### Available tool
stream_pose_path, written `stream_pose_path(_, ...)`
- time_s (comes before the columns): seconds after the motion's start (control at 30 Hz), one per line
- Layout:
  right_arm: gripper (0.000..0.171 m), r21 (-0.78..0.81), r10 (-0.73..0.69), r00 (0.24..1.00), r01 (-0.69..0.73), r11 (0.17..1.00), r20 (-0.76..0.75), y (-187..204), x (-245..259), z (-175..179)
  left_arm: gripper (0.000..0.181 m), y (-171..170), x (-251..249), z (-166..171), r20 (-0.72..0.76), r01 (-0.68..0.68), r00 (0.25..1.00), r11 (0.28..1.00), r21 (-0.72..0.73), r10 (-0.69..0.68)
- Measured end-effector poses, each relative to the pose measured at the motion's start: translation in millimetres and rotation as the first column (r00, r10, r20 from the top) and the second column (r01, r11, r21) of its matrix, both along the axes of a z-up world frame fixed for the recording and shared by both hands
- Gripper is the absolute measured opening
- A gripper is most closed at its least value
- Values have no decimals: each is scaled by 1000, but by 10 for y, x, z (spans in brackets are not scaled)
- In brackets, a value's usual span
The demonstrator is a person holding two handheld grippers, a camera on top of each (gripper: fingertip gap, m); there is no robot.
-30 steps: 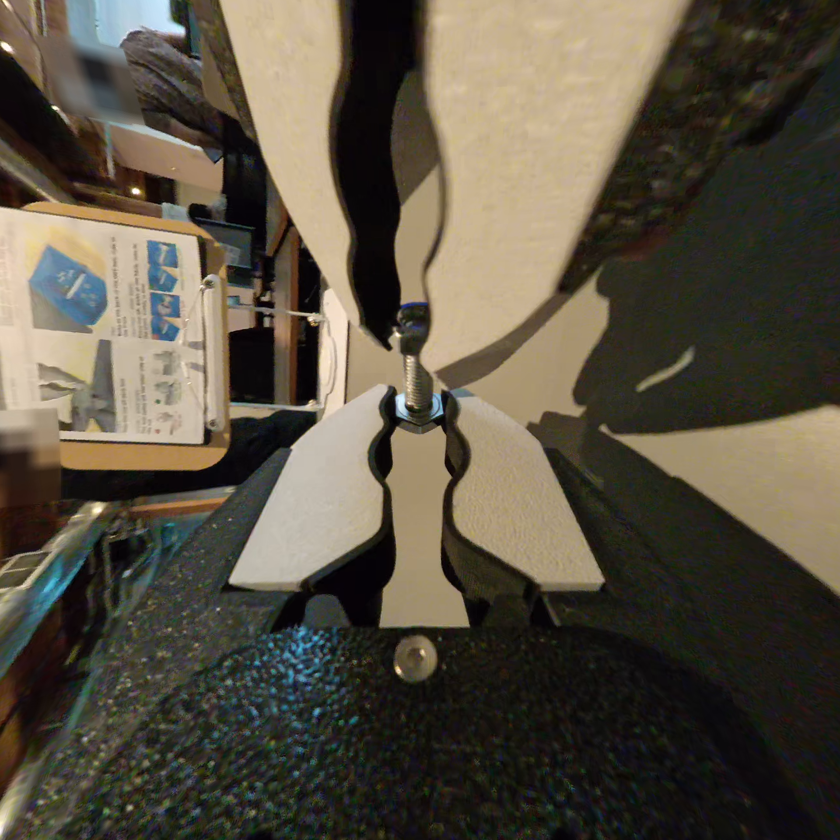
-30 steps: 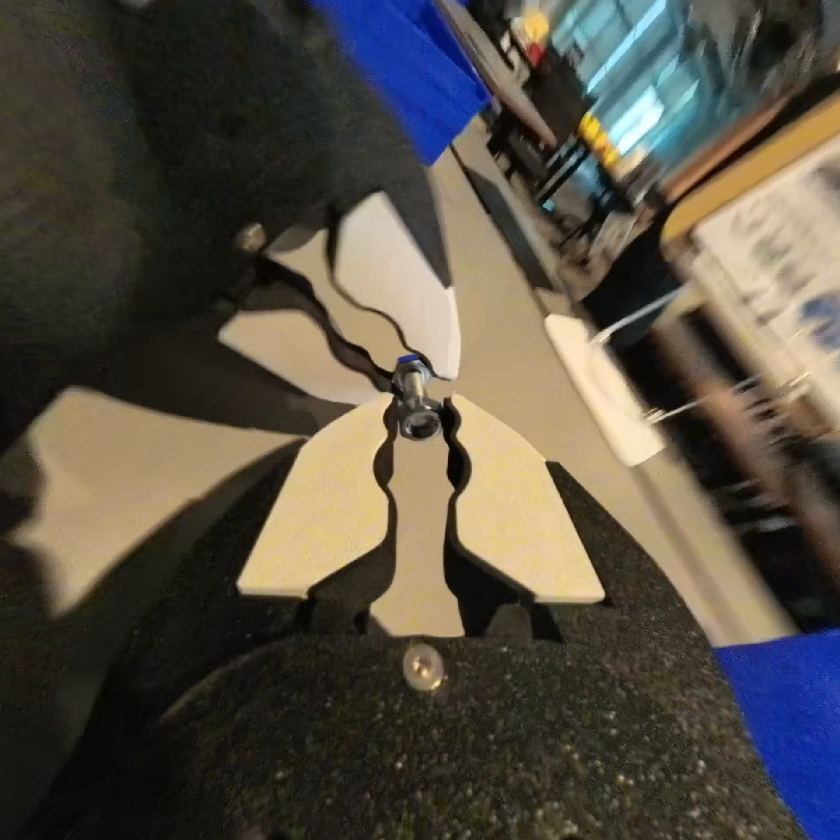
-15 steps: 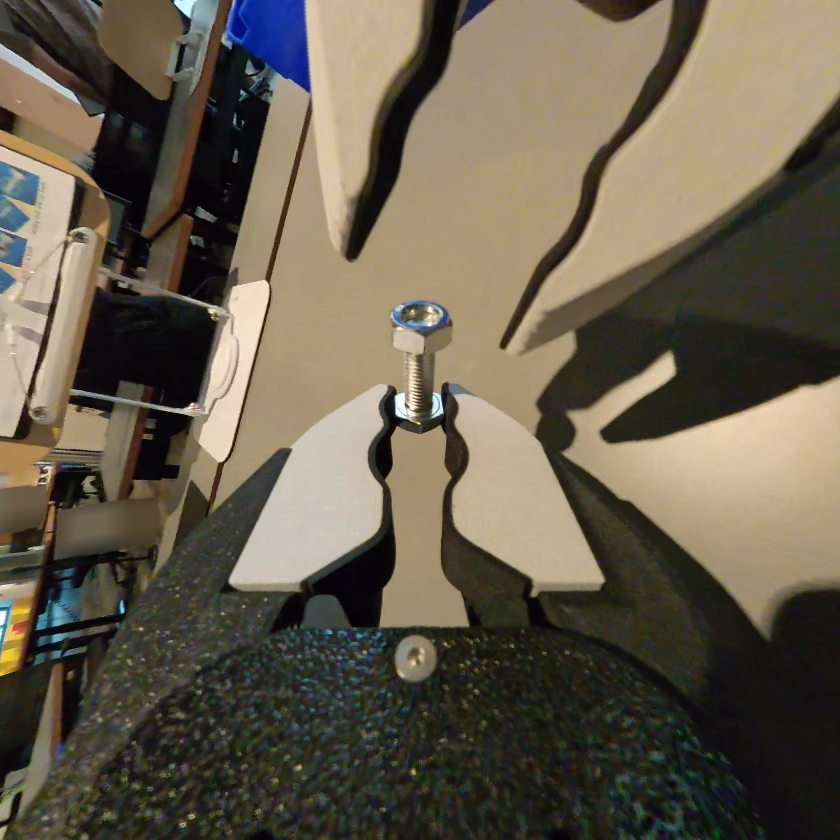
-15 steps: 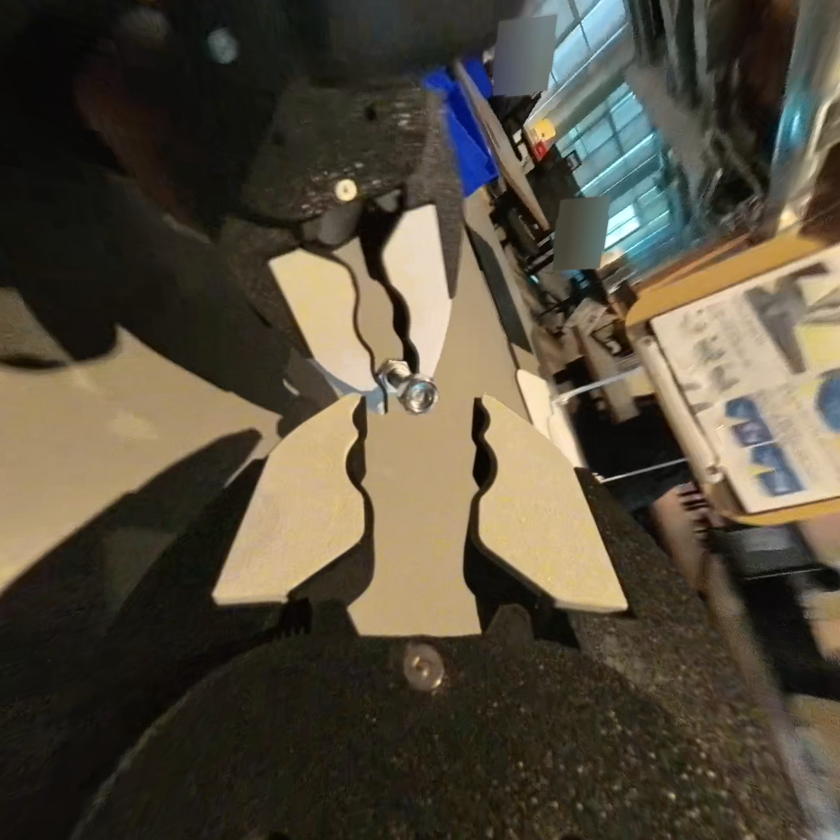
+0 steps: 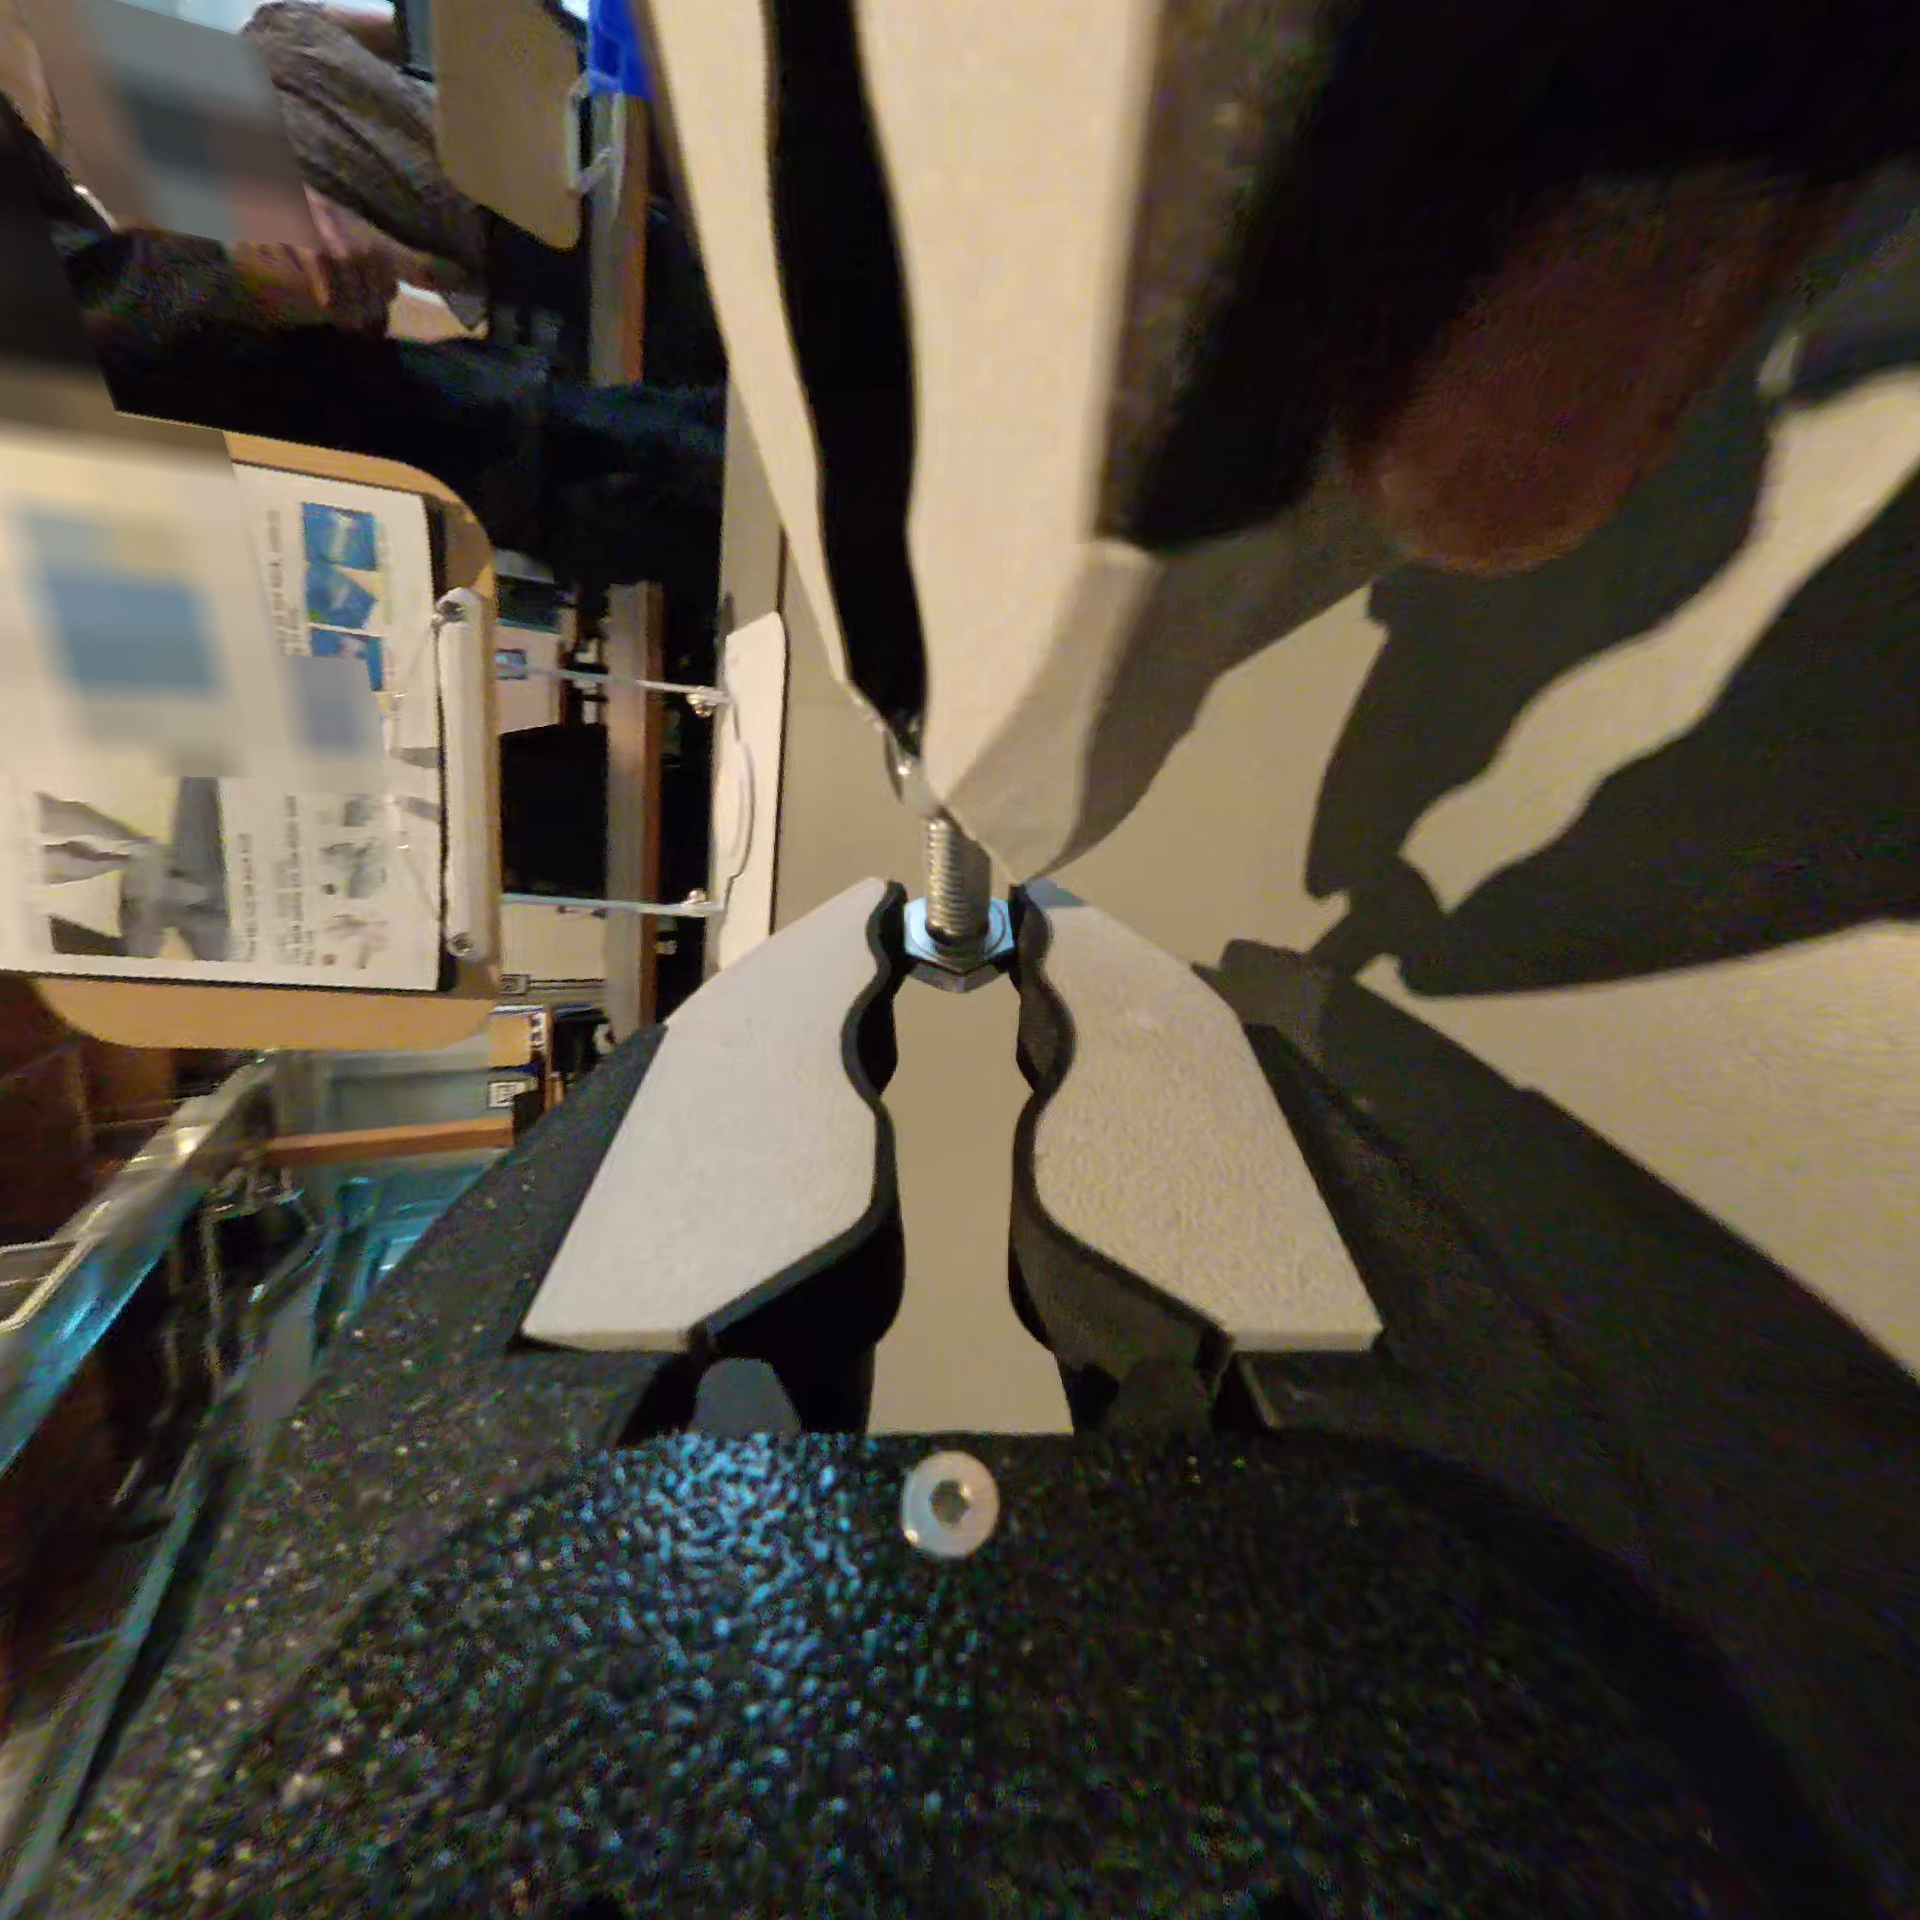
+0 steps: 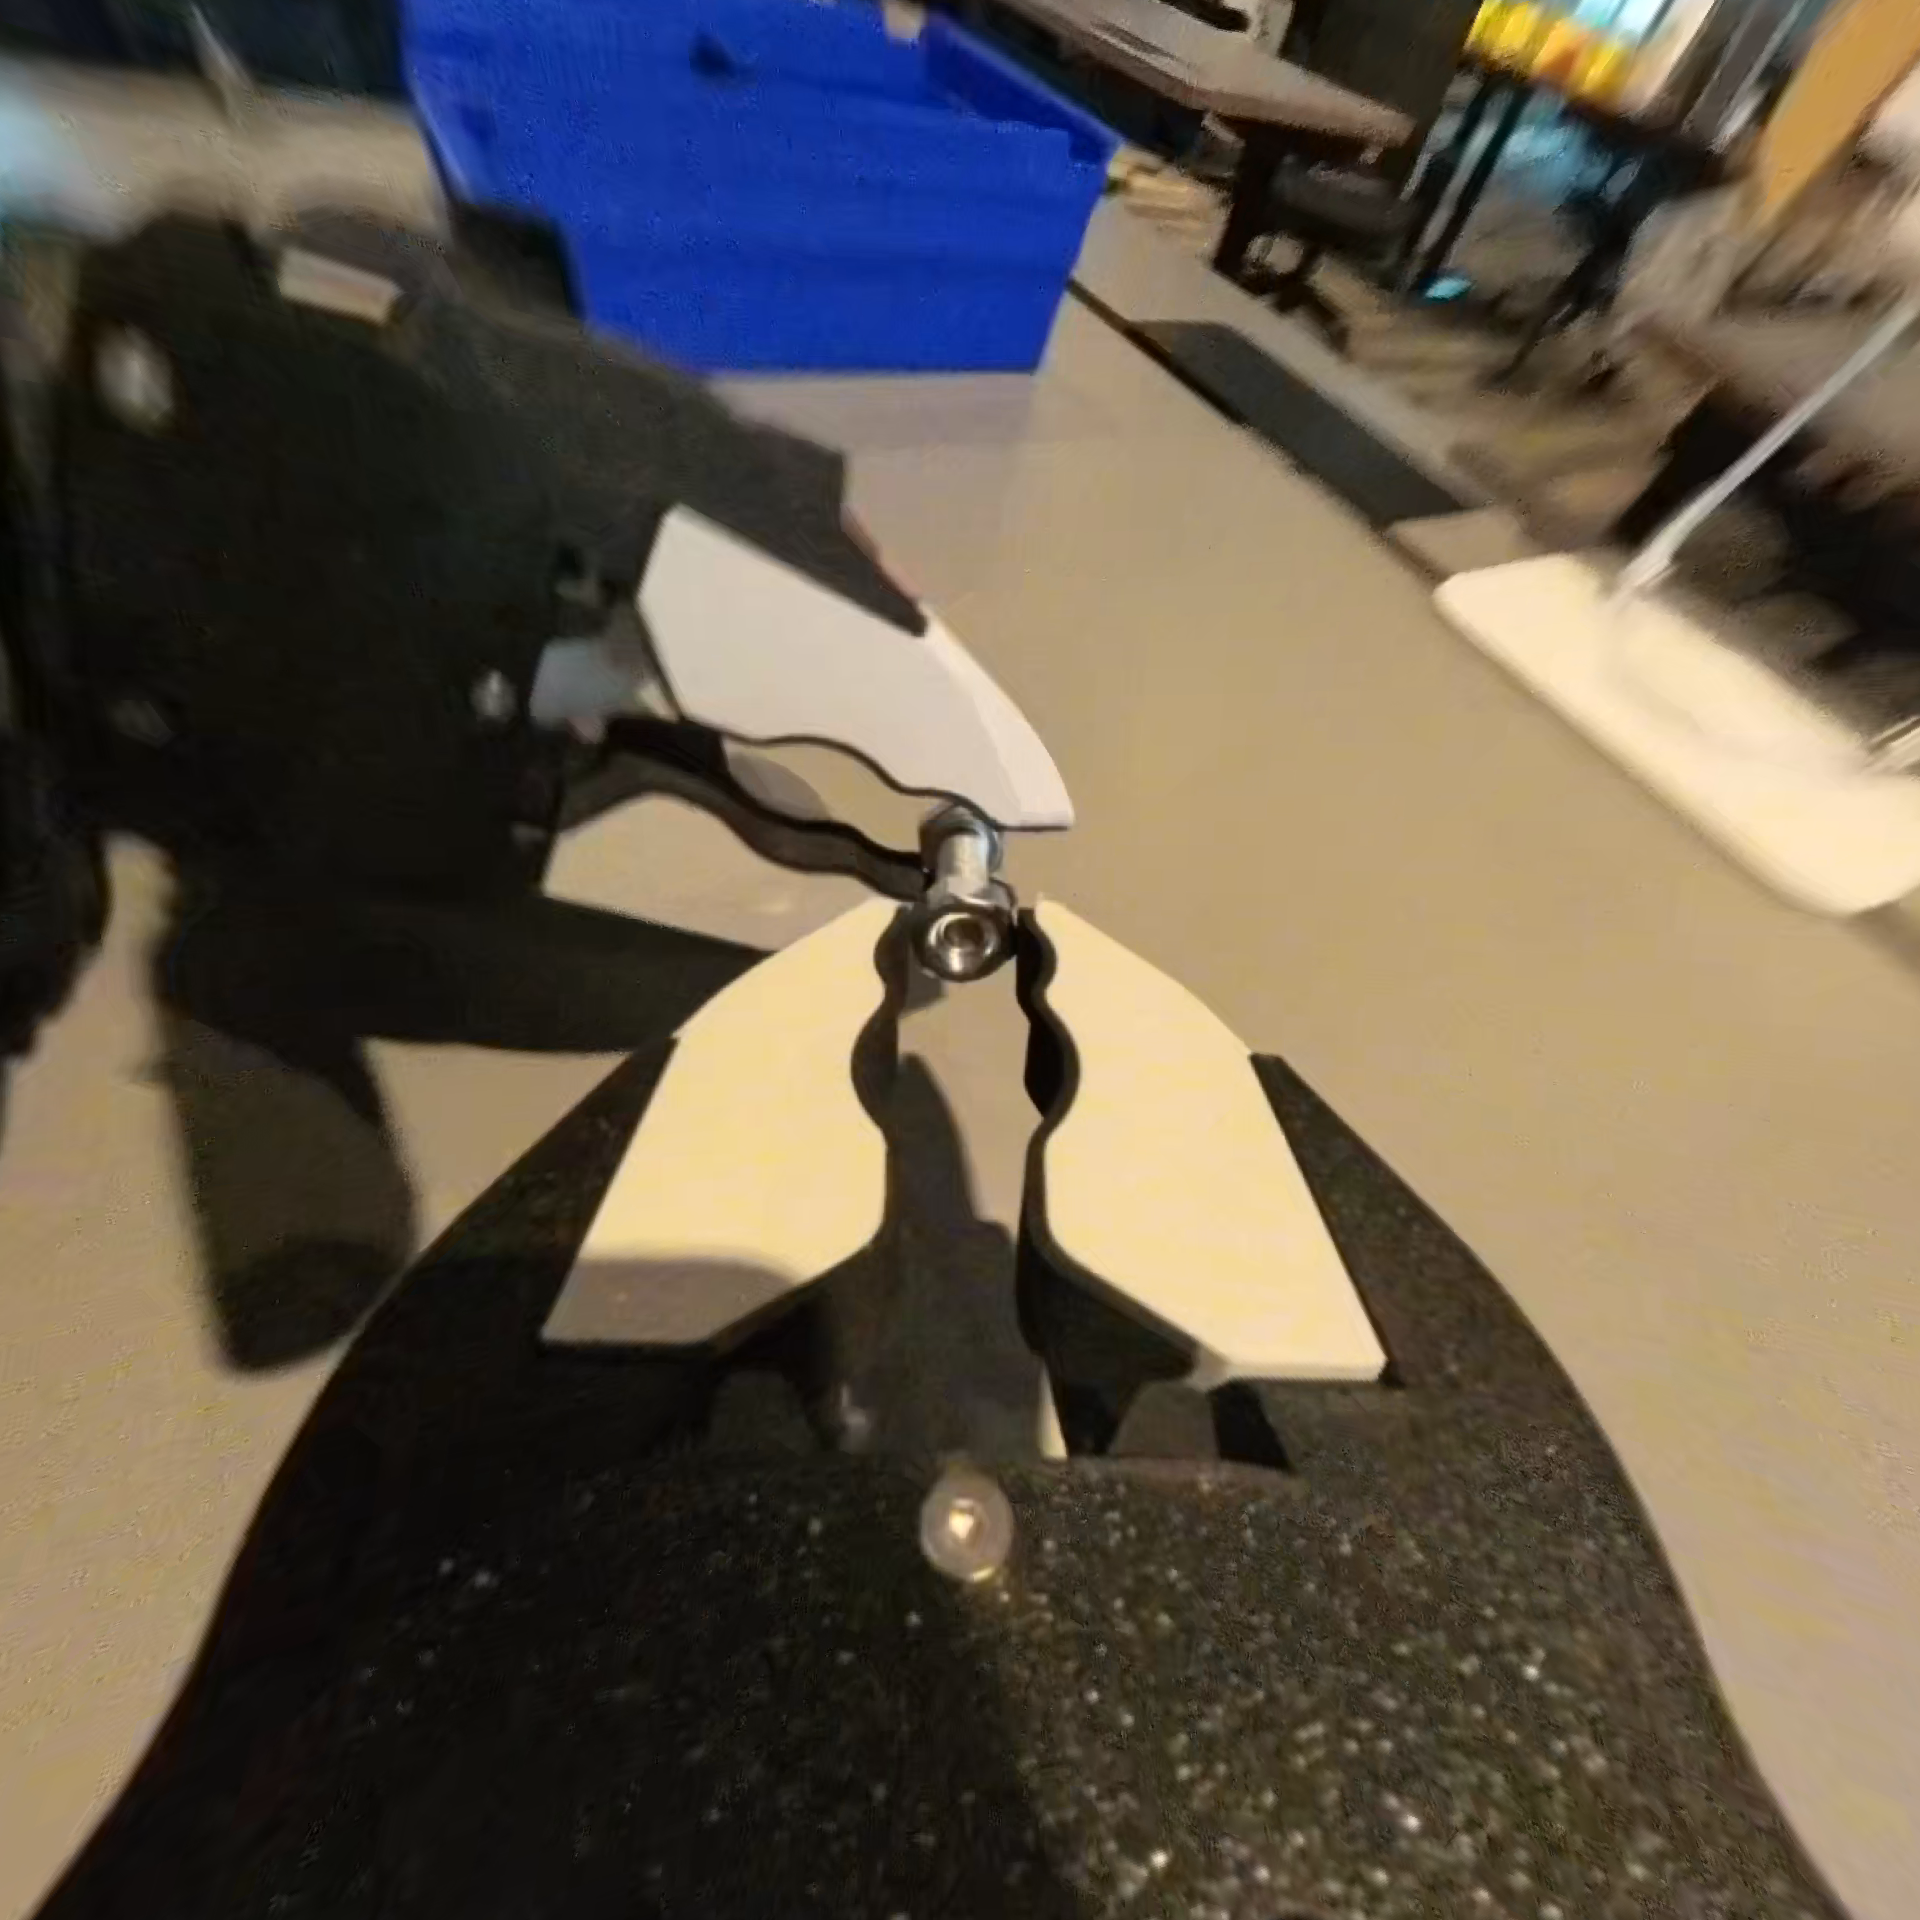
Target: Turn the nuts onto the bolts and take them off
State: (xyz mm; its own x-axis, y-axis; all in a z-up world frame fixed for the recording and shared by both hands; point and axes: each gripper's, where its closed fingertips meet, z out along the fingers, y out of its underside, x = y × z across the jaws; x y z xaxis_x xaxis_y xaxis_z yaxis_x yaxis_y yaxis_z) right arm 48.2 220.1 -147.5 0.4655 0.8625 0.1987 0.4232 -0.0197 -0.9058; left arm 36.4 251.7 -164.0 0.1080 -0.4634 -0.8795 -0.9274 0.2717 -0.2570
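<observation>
The bolt (image 5: pixel 943 873) stands between the two grippers, clear of the grey table (image 5: pixel 1621 1091), its threaded shaft running straight away from the left wrist camera. At its near end, a hexagonal piece (image 5: pixel 954 940) sits clenched between the tips of the left gripper (image 5: pixel 954 935); whether this is the bolt's head or a nut cannot be told. The far end of the bolt is pinched by the right gripper (image 5: pixel 914 769), which comes in from the top of that view with its pale fingers (image 5: pixel 997 364) drawn together around the metal.

In the right wrist view the right gripper (image 6: pixel 961 935) clamps a hexagonal nut (image 6: pixel 958 940) at its tips, its round bore facing the camera. The bolt (image 6: pixel 961 847) leads from it to the left gripper (image 6: pixel 966 821), which reaches in from the left and grips the far end. This view is blurred.

On the table far beyond the grippers stands a blue bin (image 6: pixel 748 187). To the right lies a flat white plate (image 6: pixel 1683 727) with thin rods rising from it. In the left wrist view, a board with a printed sheet (image 5: pixel 270 727) stands at the left edge, and a person's dark sleeve (image 5: pixel 312 343) shows above it.
</observation>
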Motion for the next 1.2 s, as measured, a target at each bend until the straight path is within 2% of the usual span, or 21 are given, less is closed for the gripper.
stream_pose_path(0.07,24,-189,29,984,-63,980,-176,-20,-24,47,19,1,12,11,31,-2,1000,1000,-19,3)
stream_pose_path(0.1,26,-229,45,972,-99,968,-231,-20,-14,79,19,-1,24,2,60,1,998,999,-51,2)
stream_pose_path(0.17,38,-203,66,968,-117,972,-244,6,56,128,19,-2,34,-5,113,13,994,994,-105,-1)
stream_pose_path(0.23,38,-39,93,985,-99,994,-147,33,144,165,19,-5,29,-19,138,28,990,990,-138,-9)
stream_pose_path(0.3,37,198,104,994,-109,974,35,37,189,168,19,-7,31,-48,150,39,989,985,-169,-13)
stream_pose_path(0.37,37,409,93,965,-190,892,246,-6,173,128,19,-12,40,-58,148,44,989,983,-176,-17)
stream_pose_path(0.43,37,546,14,918,-249,800,397,3,164,90,19,-29,57,-67,135,51,990,983,-175,-28)
stream_pose_path(0.57,34,571,7,862,-342,746,507,-41,112,-48,19,-74,102,-112,96,80,993,981,-175,-63)
stream_pose_path(0.67,20,598,-27,838,-366,713,544,-35,106,-76,19,-108,135,-154,58,101,994,980,-170,-92)
stream_pose_path(0.7,20,592,-32,841,-352,725,540,-28,102,-82,19,-94,123,-151,40,88,996,984,-153,-83)
stream_pose_path(0.83,19,449,-31,916,-167,878,400,30,69,-89,19,-15,49,-93,-14,22,1000,998,-55,-23)
stream_pose_path(0.93,19,127,-8,988,-12,992,155,25,18,-83,19,25,-1,-35,-65,-19,998,999,31,21)
stream_pose_path(1.0,19,-112,17,999,-21,993,-41,9,-6,-43,19,28,-9,5,-55,-25,998,999,48,28)
stream_pose_path(1.07,21,-256,51,978,-103,961,-202,-11,-11,23,19,13,23,9,11,-15,1000,1000,-12,15)
stream_pose_path(1.13,29,-252,95,958,-166,953,-271,-14,34,100,19,-9,52,-13,78,9,997,996,-88,-2)
stream_pose_path(1.2,38,-114,132,965,-161,980,-226,12,118,162,19,-24,61,-42,130,36,991,987,-154,-16)
